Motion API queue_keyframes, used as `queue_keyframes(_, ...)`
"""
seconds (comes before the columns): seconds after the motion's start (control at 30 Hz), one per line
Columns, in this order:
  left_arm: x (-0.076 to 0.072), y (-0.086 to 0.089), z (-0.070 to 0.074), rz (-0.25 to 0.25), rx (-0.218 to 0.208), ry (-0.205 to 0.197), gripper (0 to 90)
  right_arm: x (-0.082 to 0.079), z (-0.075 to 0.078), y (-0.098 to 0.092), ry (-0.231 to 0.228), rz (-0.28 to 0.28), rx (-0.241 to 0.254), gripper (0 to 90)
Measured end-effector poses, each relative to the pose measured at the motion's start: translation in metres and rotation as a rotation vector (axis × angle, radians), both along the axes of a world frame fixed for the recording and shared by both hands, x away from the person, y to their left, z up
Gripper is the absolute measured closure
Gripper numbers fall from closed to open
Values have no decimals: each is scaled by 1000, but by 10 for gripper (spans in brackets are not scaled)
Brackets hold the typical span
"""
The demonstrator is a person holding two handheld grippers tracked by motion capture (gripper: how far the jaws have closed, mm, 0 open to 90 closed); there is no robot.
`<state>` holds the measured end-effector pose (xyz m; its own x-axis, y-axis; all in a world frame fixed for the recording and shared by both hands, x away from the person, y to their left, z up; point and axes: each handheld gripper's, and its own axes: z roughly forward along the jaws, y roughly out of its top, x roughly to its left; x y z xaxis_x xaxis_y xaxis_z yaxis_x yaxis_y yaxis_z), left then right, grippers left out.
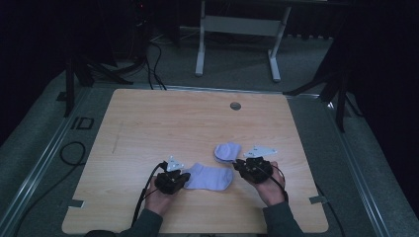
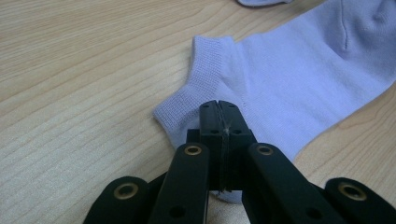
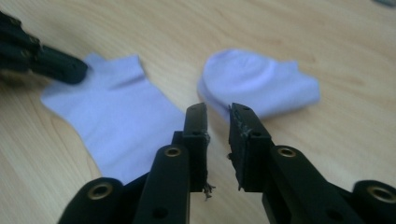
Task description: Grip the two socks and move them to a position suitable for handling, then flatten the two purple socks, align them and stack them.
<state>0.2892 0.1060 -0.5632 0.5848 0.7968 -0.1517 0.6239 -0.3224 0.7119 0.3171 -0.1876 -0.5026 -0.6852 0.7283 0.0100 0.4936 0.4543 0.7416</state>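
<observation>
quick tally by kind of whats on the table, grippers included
lavender socks: 2, one flat sock and one folded sock
black grippers: 2, left gripper and right gripper
total: 4

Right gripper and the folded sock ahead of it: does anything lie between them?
No. In the right gripper view, bare wooden table lies between the right gripper and the folded sock; the flat sock lies off to the side.
</observation>
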Motion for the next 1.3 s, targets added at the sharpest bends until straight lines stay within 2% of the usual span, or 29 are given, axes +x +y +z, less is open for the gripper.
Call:
queue_keyframes(0.17,0,0,0,-3,3,0,890,7,8,10,-16,22,-6,732)
queue_keyframes(0.27,0,0,0,-3,5,-2,890,11,11,18,-29,36,-31,725)
queue_keyframes(0.63,0,0,0,-3,3,-3,887,27,11,32,-22,45,-55,722)
queue_keyframes(0.9,-1,-1,0,-3,4,-6,884,42,7,46,-2,51,-93,716)
queue_keyframes(1.13,0,-1,0,-1,-2,-6,884,54,9,54,21,42,-78,712)
queue_keyframes(1.3,-1,-1,0,-1,1,-7,880,67,5,67,46,44,-102,681)
